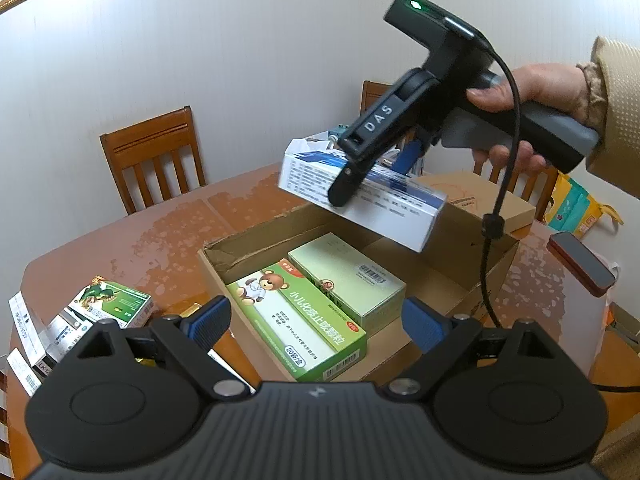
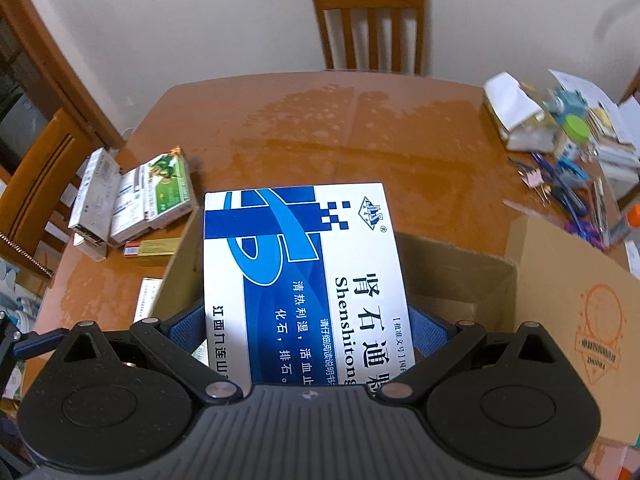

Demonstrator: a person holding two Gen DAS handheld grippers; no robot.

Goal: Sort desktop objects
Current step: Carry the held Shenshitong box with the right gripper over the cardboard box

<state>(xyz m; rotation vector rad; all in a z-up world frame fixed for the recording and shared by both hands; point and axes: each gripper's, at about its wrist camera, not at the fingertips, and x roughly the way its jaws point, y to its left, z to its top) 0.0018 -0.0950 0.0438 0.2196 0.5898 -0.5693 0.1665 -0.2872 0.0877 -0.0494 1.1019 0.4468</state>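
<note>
Right wrist view puts the blue-and-white medicine box [image 2: 304, 280] right in front of me, clamped between my right gripper [image 2: 308, 328]'s blue pads [image 2: 430, 326], which press its two long edges near the end closest to me. It hangs above the open cardboard carton [image 2: 460, 280], not yet inside. I judge it light and fairly stiff, thin printed card that would dent if I squeezed harder, and glossy enough to slide in the pads if I tilt it steeply. Holding it across the narrow width is the sensible place; the far end sticks out well past the pads, so it may droop or swing.

From the left wrist view, my left gripper [image 1: 316, 322] is empty, its jaws standing wide apart just above the carton's near edge. Below it lie two green boxes side by side in the carton: the bear-printed box [image 1: 304, 320] nearer me and a paler green box [image 1: 348, 276] touching it behind. Bare carton floor shows to their right, beneath the held box, and I judge that the natural spot for it.

Farther left on the wooden table [image 1: 168, 224], a loose cluster of small boxes [image 1: 80, 320] waits outside the carton. Beyond the table stands a wooden chair [image 1: 154, 156].
</note>
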